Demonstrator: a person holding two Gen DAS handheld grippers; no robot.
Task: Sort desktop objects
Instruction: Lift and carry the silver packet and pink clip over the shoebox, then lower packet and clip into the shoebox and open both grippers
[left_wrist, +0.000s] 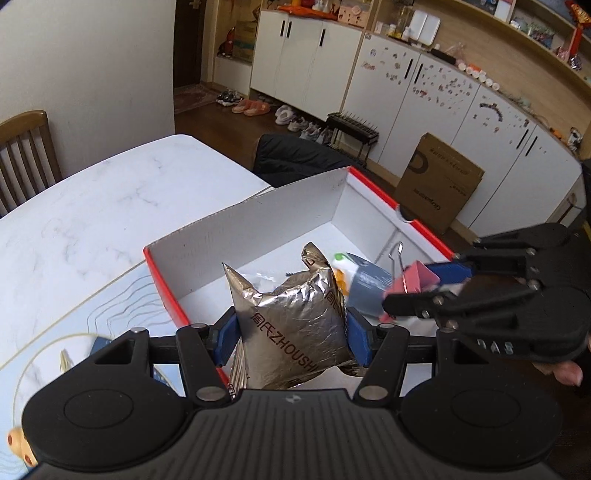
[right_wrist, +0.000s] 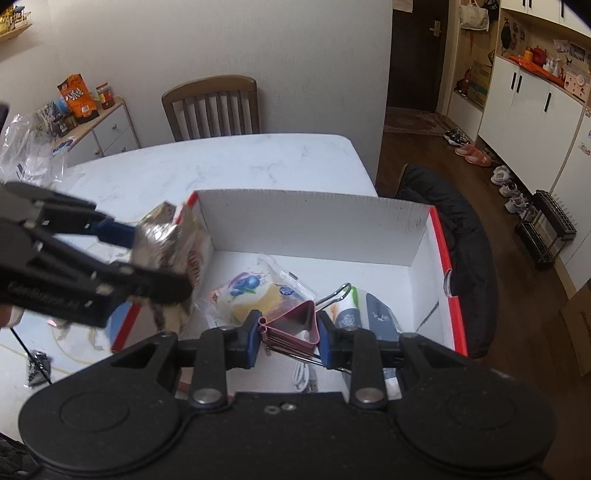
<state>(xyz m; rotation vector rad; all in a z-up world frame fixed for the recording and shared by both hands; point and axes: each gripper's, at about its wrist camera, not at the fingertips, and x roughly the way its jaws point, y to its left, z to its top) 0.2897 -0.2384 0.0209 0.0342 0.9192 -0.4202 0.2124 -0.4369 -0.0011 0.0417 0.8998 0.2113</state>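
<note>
A white cardboard box with a red rim (left_wrist: 266, 218) (right_wrist: 314, 218) stands open on the marble table (left_wrist: 92, 206). My left gripper (left_wrist: 291, 328) is shut on a silver foil snack packet (left_wrist: 295, 325) and holds it over the box's near left wall; the packet also shows in the right wrist view (right_wrist: 173, 236). My right gripper (right_wrist: 290, 334) is shut on a pink binder clip (right_wrist: 295, 325) above the box's inside; the clip also shows in the left wrist view (left_wrist: 413, 280). In the box lie a blueberry cake packet (right_wrist: 251, 291), a white tube (right_wrist: 347, 310) and a grey pack (right_wrist: 380, 314).
A white cable (right_wrist: 303, 376) lies in the box's near corner. A wooden chair (right_wrist: 210, 107) stands behind the table. A dark jacket (right_wrist: 465, 236) hangs beside the box. A patterned mat (left_wrist: 85, 306) covers the table's near left part. A clear plastic bag (right_wrist: 29, 147) lies at far left.
</note>
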